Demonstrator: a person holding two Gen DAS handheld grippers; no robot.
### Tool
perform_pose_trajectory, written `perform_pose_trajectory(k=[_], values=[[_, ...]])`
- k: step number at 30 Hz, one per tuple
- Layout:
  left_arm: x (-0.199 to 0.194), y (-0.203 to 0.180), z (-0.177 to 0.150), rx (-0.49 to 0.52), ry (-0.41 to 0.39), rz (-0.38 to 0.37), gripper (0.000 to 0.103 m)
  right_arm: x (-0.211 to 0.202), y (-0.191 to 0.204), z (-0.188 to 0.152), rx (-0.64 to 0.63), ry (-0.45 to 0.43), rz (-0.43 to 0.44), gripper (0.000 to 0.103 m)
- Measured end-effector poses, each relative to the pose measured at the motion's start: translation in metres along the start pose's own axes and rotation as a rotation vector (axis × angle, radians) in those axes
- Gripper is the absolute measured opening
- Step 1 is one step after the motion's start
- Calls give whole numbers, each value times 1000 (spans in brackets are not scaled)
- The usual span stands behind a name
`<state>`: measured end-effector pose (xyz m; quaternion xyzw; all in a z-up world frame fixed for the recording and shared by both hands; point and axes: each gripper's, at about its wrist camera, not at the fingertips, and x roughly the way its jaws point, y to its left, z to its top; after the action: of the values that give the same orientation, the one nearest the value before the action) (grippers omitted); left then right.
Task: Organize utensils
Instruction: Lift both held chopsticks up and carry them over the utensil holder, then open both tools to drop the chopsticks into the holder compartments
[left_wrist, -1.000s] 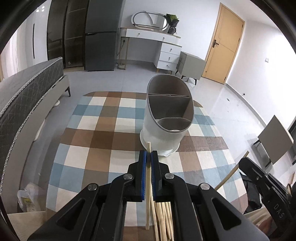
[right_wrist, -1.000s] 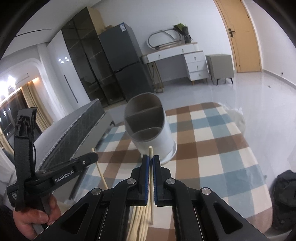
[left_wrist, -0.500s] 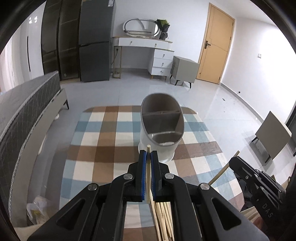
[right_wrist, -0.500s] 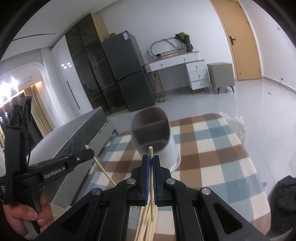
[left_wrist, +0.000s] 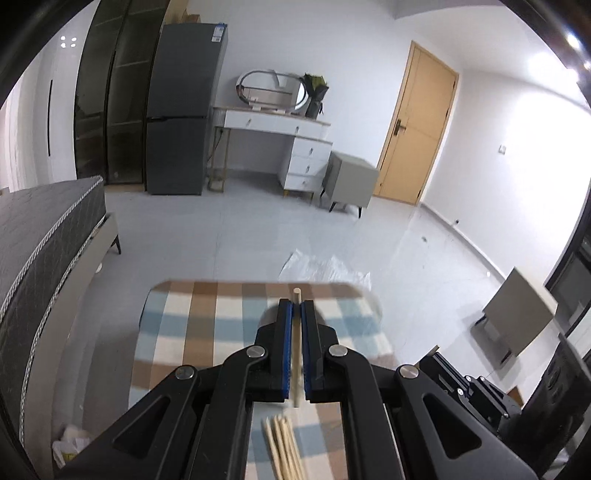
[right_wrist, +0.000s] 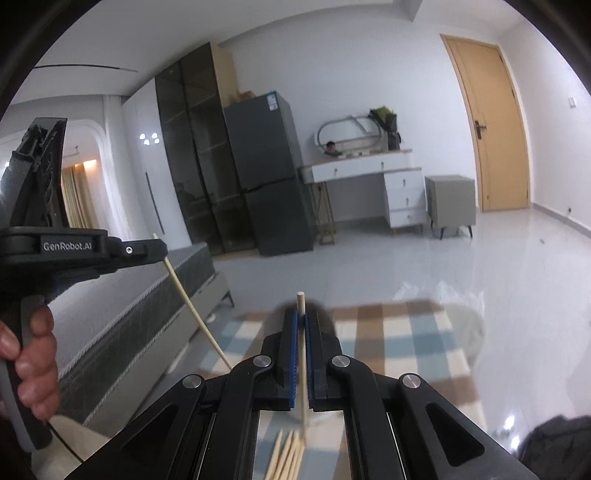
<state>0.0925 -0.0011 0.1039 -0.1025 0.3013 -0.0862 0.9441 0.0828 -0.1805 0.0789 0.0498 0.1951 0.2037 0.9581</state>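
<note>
My left gripper (left_wrist: 296, 307) is shut on a single pale wooden chopstick (left_wrist: 296, 294), whose tip pokes up past the blue pads. In the right wrist view my right gripper (right_wrist: 302, 314) is shut on another chopstick (right_wrist: 300, 298). Both are held above the checked tablecloth (left_wrist: 177, 332). Several loose chopsticks (left_wrist: 282, 448) lie on the cloth below the fingers; the same chopstick pile (right_wrist: 288, 456) shows in the right wrist view. That view also shows the left gripper (right_wrist: 159, 251) at left, a hand (right_wrist: 33, 362) on its grip, and the left chopstick (right_wrist: 192, 306) slanting down. The fingers hide the utensil holder.
A dark quilted bed (left_wrist: 44, 236) runs along the left of the table. A clear plastic bag (left_wrist: 325, 266) lies on the floor beyond the table's far edge. A grey side table (left_wrist: 517, 314) stands at right. A black bag (right_wrist: 554, 443) sits at lower right.
Both grippers have risen with their chopsticks still held. The views have tipped up toward the room, and the grey and white holder has dropped out of sight behind the fingers.
</note>
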Motion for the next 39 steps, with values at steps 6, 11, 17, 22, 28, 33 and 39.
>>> perform_pose_trajectory(k=[6, 11, 17, 22, 28, 33, 39], values=[[14, 2, 38, 1, -29, -7, 0, 22, -1, 50, -23, -64, 25, 3], [38, 10, 49, 5, -31, -4, 0, 56, 4, 71, -44, -90, 45, 3], [70, 21, 45, 3, 8, 0, 0, 88, 11, 60, -98, -78, 53, 3], [92, 28, 35, -9, 55, -13, 0, 102, 10, 42, -132, -53, 58, 3], [108, 26, 33, -17, 111, -47, 0, 114, 7, 26, -162, -3, 74, 3], [112, 24, 37, -22, 157, -53, 2, 118, 8, 21, -162, 39, 117, 6], [96, 26, 40, -33, 141, -25, 51, 99, 3, 20, -128, 40, 156, 18]])
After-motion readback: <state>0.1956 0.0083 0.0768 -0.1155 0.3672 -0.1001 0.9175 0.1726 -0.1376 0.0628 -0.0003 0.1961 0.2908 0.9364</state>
